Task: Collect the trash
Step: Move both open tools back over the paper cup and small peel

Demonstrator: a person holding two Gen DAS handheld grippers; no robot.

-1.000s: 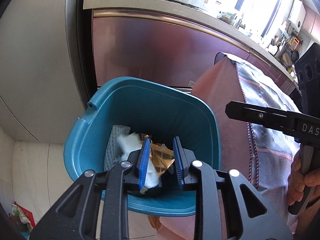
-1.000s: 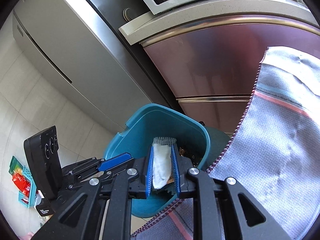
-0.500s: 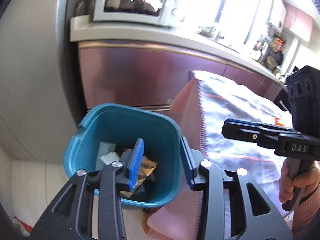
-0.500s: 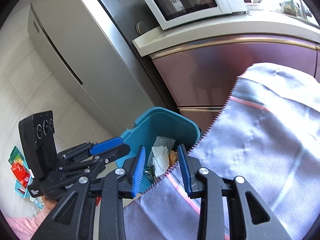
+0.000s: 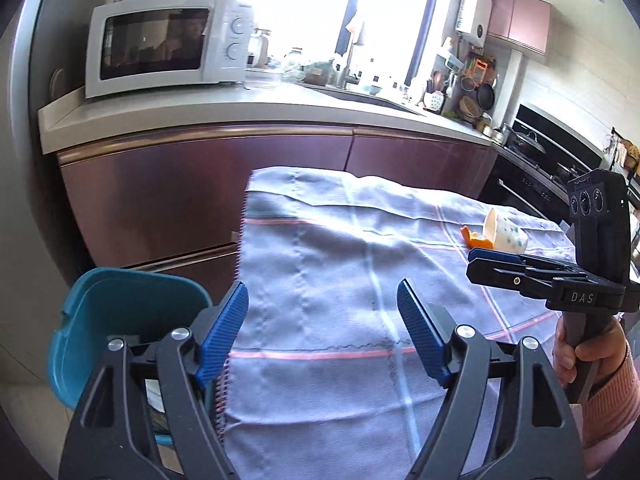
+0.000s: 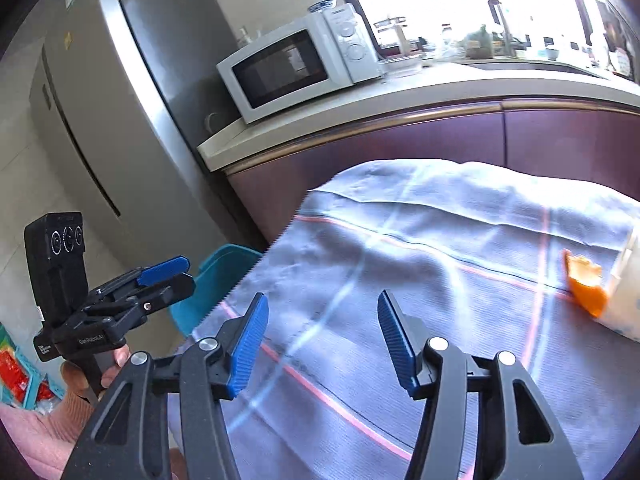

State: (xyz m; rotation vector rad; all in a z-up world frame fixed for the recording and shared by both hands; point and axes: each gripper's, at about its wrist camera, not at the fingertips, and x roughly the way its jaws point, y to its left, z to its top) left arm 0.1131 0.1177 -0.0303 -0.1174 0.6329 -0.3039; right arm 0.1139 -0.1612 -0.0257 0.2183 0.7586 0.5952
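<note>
At the lower left of the left wrist view sits the teal bin (image 5: 120, 320), tucked just beside the edge of the cloth-covered table (image 5: 340, 280), probably so that scraps can be dropped straight off the table into it. Toward the right of that view, on the cloth, lie the trash still to be collected: a tipped paper cup (image 5: 506, 232) with an orange peel (image 5: 474, 240) touching it. Both grippers point over the cloth, seemingly heading for these. The left gripper (image 5: 322, 328) has just been opening; its blue pads (image 5: 222, 336) stand wide apart with nothing between them but the cloth below. The right gripper (image 6: 322, 340) has likewise just been opening, its fingers spread somewhat less and empty, the peel and cup at the right edge of its view.
</note>
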